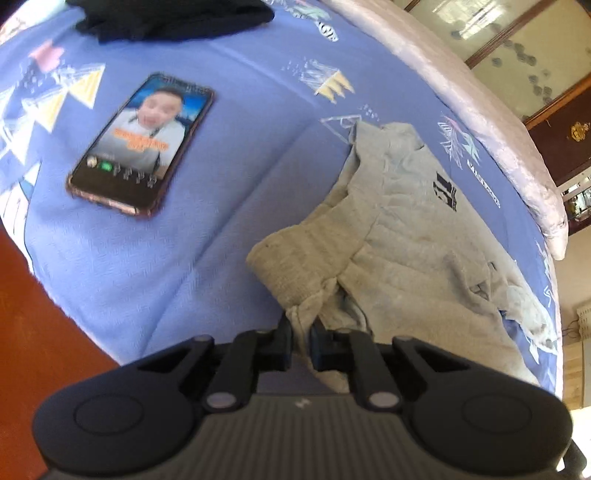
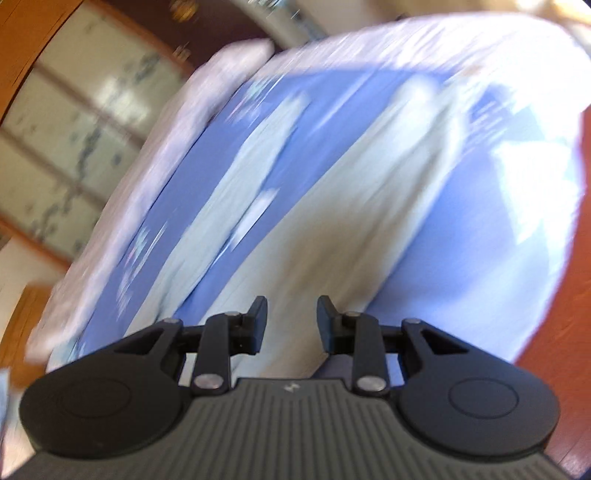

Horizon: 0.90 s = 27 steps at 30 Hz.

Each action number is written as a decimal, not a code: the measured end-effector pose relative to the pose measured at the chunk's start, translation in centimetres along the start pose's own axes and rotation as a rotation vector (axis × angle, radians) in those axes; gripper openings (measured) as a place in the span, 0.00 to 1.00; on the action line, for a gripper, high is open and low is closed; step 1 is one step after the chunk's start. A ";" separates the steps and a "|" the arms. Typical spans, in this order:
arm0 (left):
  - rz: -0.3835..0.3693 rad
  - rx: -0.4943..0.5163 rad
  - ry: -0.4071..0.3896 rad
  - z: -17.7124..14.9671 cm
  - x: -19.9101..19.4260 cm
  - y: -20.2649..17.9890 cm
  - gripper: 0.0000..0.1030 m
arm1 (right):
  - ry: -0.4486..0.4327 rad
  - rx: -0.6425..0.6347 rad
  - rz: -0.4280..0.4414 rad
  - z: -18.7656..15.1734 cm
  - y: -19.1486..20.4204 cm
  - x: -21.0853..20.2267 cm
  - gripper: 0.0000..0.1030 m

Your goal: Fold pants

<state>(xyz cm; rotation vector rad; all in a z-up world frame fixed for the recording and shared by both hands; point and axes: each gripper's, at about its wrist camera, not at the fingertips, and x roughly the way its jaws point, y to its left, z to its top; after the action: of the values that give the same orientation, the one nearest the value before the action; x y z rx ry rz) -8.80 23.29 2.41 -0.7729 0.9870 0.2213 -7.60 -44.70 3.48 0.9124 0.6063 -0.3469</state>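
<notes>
Left wrist view: the left hand-held gripper (image 1: 300, 334) is clamped on a bunched fold of the grey pants (image 1: 402, 236), its dark fingers (image 1: 283, 343) pressed against the cloth near the ribbed waistband. The pants lie crumpled on the blue patterned bedspread (image 1: 221, 229), toward the bed's pale quilted edge (image 1: 491, 122), with a dark printed mark on the upper fabric. A phone (image 1: 142, 144) with its screen lit rests flat on the bedspread, well apart from the pants, and a black garment (image 1: 173, 16) lies at the far end of the bed. Right wrist view: the frame is heavily blurred; the right hand-held gripper (image 2: 291, 321) hangs above the pale cloth of the pants (image 2: 332, 229), its jaws parted with nothing between them. A glass-fronted cabinet (image 2: 77, 147) stands beyond the bed.
</notes>
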 end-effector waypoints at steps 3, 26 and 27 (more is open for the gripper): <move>0.037 0.012 0.023 -0.3 1.2 -1.2 0.12 | -0.084 0.105 -0.044 1.5 -2.4 -0.6 0.32; -0.049 -0.110 -0.017 5.1 -0.9 -3.5 0.08 | -0.223 0.171 -0.024 8.3 -4.0 0.6 0.06; -0.070 -0.124 -0.026 6.1 -1.0 -3.8 0.08 | -0.242 0.179 0.002 8.9 -3.4 0.4 0.06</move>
<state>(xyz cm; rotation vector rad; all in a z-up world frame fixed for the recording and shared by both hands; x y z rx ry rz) -3.38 24.87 6.93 -0.9140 0.9265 0.2327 -6.00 -53.93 5.19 1.0236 0.3552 -0.5081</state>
